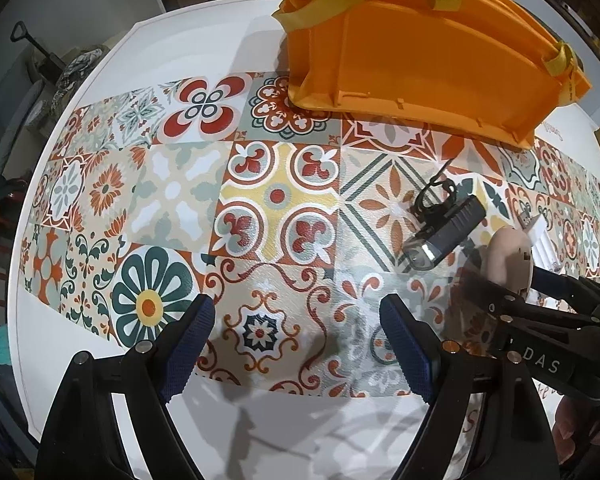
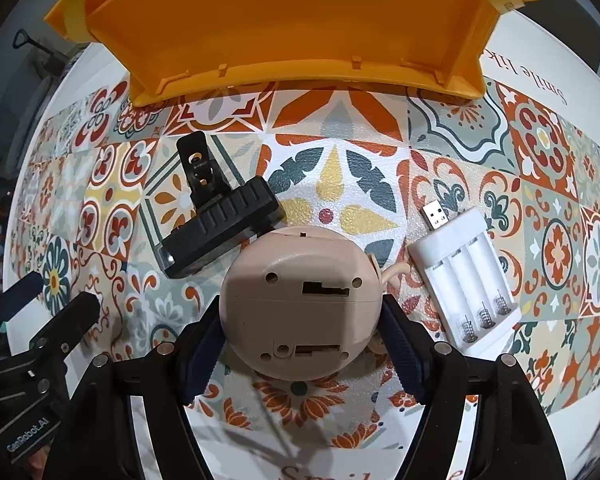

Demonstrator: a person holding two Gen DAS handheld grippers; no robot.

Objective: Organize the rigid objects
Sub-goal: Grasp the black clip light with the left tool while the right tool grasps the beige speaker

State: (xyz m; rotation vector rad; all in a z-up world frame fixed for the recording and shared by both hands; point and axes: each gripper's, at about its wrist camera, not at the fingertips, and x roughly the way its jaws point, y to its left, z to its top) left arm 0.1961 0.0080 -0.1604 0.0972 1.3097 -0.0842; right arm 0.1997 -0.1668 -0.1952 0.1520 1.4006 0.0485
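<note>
My right tongs [image 2: 302,344] grip the beige gadget [image 2: 300,300], its underside facing me, over the table [image 2: 328,212] between the black light [image 2: 220,224] and the white charger [image 2: 466,280]. My left tongs [image 1: 296,344] hang open, nothing in them. The orange bin [image 2: 300,20] lies beyond

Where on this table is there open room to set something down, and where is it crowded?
Most open is the patterned mat on the left, from the orange bin down to the open left tongs. It is crowded on the right, where the black bike light, the beige round device held in the right tongs and the white battery charger sit close together.
</note>
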